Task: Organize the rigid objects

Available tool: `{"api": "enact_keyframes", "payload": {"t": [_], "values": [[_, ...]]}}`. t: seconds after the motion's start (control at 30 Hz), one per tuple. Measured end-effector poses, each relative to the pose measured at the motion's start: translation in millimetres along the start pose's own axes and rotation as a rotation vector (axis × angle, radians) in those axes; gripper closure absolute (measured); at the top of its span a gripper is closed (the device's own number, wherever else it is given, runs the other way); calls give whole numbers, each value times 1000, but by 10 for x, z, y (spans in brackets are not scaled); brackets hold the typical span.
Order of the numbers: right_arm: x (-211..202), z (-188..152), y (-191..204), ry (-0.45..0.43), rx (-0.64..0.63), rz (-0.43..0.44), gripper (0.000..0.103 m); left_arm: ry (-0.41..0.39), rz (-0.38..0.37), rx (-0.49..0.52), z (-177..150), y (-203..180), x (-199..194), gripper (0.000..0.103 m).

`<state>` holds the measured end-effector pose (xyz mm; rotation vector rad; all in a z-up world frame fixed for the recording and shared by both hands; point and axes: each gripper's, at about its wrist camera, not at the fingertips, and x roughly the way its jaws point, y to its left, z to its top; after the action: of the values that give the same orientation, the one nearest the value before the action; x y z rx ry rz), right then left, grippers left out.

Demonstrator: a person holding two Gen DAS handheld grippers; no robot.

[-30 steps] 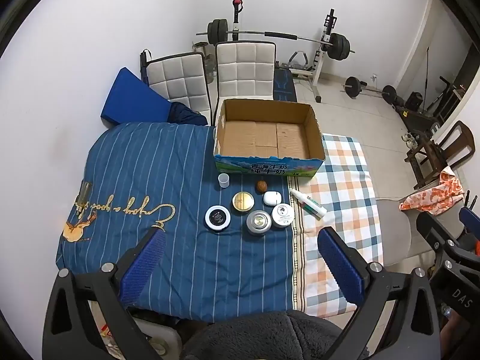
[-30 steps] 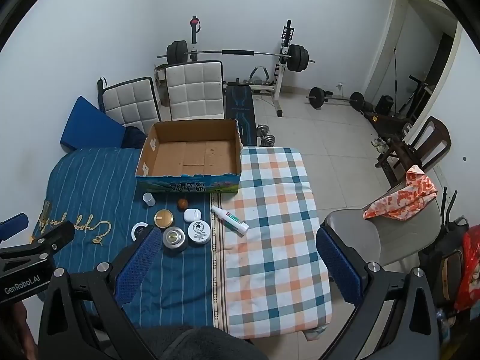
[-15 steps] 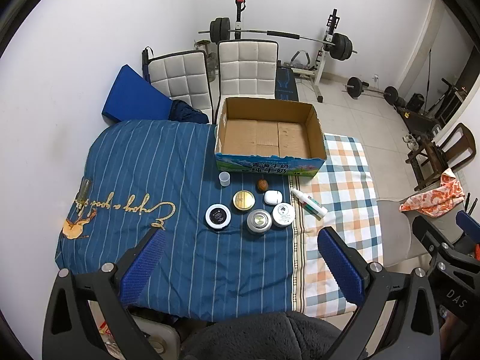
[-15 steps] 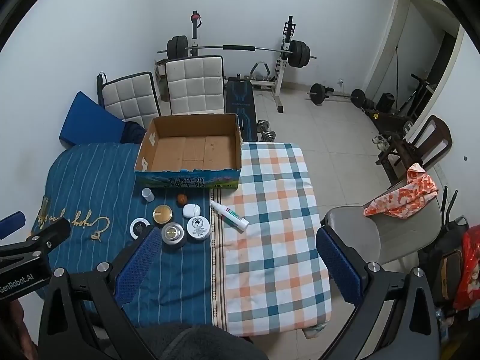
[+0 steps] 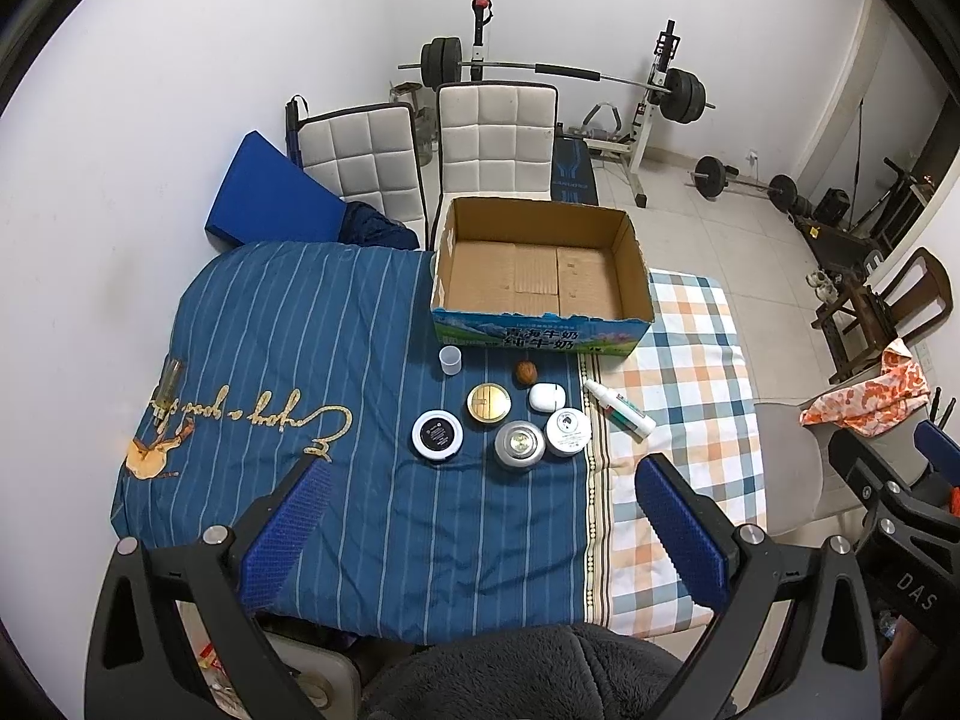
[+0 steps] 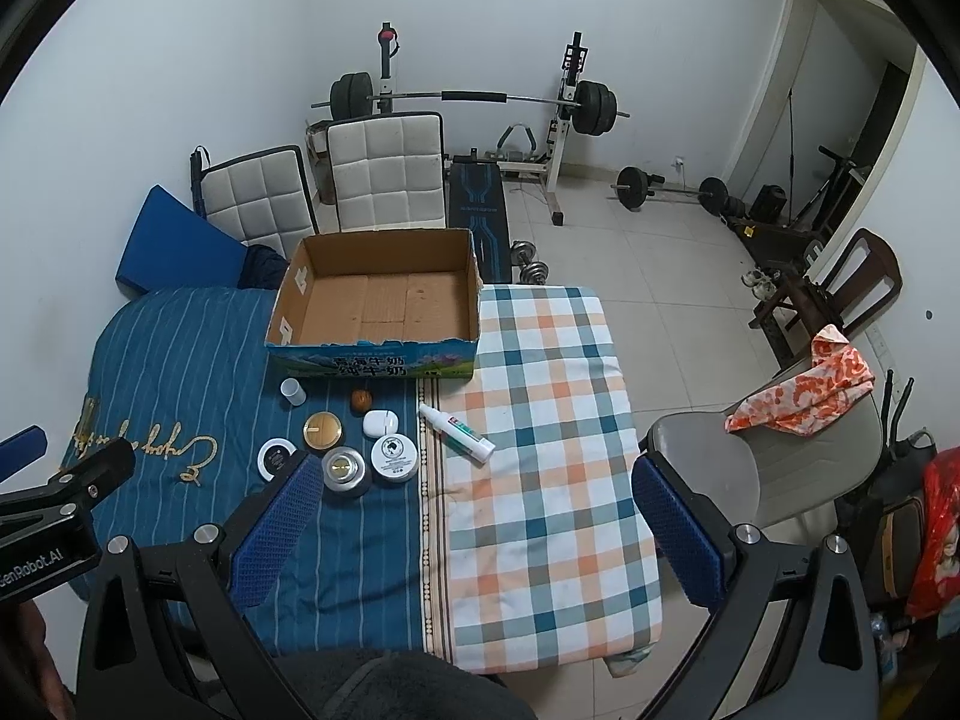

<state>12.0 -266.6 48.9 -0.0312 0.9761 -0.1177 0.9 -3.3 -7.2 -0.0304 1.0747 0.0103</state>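
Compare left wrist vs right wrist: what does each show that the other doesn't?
Left wrist only: the gold motif and glass bottle at the striped cloth's left edge, fully in frame, and the right gripper at the picture's right edge.

Right wrist only: the doorway, dumbbells on the floor past the table, a red bag, and the left gripper at the left edge.

Both: empty cardboard box, five small jars and cases, walnut, small cup, white tube, two white chairs, barbell rack. Both grippers open, holding nothing.

The cardboard box [image 5: 543, 267] sat at frame centre on the bench [image 5: 300, 330]. Below it lay the jars [image 5: 519, 446]; the tube [image 5: 618, 410] lay to their right.
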Motion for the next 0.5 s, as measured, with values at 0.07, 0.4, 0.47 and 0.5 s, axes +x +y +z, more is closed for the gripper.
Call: {"api": "enact_keyframes", "payload": {"t": [0.07,0.4,0.47,0.5], "values": [[0,3,1,-1,0,-1,0,0,-2,-3,6,35,-26,0],[-29,50,-11,0,12,-8,0,3,-3,-4,39,84,-61,0],[-34,59,-11,-1,13,-10,0,2,-4,-4,42,89,-62,0],[-37,58,-10,-2,15,-11,0,3,-4,-3,42,82,-61,0]]}}
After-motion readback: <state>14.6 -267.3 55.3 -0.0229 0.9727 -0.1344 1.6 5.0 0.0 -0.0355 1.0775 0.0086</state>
